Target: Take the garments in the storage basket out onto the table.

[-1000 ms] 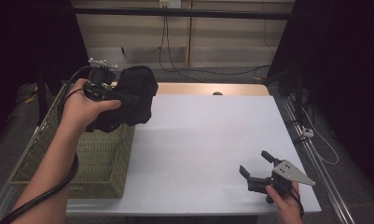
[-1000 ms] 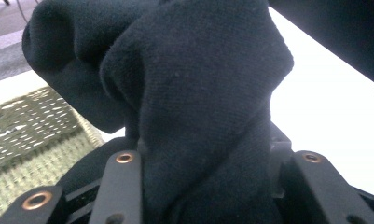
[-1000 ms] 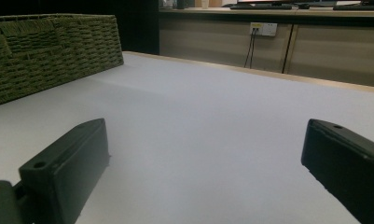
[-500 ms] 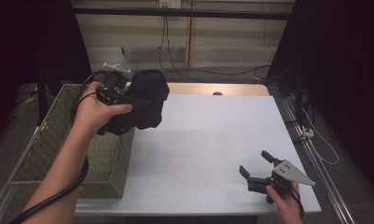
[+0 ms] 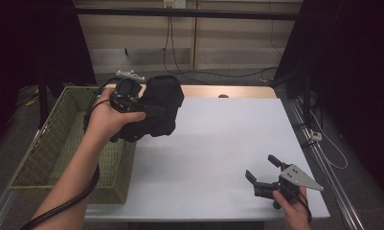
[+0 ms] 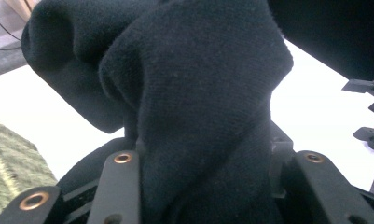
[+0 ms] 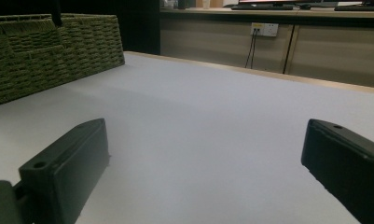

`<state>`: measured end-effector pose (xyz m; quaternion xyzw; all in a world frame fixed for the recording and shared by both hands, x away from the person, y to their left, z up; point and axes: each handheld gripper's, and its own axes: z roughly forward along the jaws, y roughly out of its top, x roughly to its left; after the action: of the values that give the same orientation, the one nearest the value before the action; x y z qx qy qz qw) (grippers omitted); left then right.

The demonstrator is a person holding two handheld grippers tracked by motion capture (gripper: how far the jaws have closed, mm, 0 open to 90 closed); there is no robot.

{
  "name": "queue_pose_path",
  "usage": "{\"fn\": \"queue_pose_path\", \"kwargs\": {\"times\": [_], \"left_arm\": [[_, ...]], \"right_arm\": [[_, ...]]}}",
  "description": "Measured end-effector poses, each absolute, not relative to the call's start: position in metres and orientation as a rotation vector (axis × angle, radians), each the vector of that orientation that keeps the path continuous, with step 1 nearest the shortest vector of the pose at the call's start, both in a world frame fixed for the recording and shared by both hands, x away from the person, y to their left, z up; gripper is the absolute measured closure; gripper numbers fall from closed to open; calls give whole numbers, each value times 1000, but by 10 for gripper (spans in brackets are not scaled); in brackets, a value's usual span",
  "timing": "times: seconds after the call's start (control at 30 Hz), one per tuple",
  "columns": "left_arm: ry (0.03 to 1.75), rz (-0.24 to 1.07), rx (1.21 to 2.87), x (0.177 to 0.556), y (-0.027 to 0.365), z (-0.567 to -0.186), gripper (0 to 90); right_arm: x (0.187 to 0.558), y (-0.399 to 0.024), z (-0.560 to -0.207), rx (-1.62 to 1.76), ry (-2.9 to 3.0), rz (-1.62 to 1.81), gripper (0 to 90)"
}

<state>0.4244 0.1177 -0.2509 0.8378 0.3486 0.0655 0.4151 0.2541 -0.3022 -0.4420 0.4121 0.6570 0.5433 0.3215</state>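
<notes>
Cloth (image 5: 158, 110): black bundle clamped between jaws of left gripper (image 5: 132, 98), bulging past tips, held above table (image 5: 218, 143) edge beside basket (image 5: 50, 143). Right gripper (image 5: 264, 170): jaws wide apart, holding nothing, low over table's near right corner, well apart from cloth.

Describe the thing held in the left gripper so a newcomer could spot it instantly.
Start at the woven basket left of the white table. Just above its right edge, the left gripper clamps a bunched black fleece cloth, the one soft, dark bundle held in the air.
</notes>
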Motion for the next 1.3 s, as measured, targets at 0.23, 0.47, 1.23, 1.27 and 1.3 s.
{"fn": "queue_pose_path", "kwargs": {"times": [0.23,0.47,1.23,1.27,1.3], "left_arm": [[864,151,2077,421,107,-260,544],[851,142,2097,417,96,-268,544],[888,95,2100,412,71,-297,543],[892,99,2097,411,71,-298,543],[890,112,2105,411,70,-299,543]], "right_arm": [[254,-302,-442,1087,1725,1429,1],[254,-302,-442,1090,1725,1430,1],[254,-301,-441,1079,1725,1434,1],[254,-301,-441,1081,1725,1433,1],[254,-301,-441,1083,1726,1433,1]]}}
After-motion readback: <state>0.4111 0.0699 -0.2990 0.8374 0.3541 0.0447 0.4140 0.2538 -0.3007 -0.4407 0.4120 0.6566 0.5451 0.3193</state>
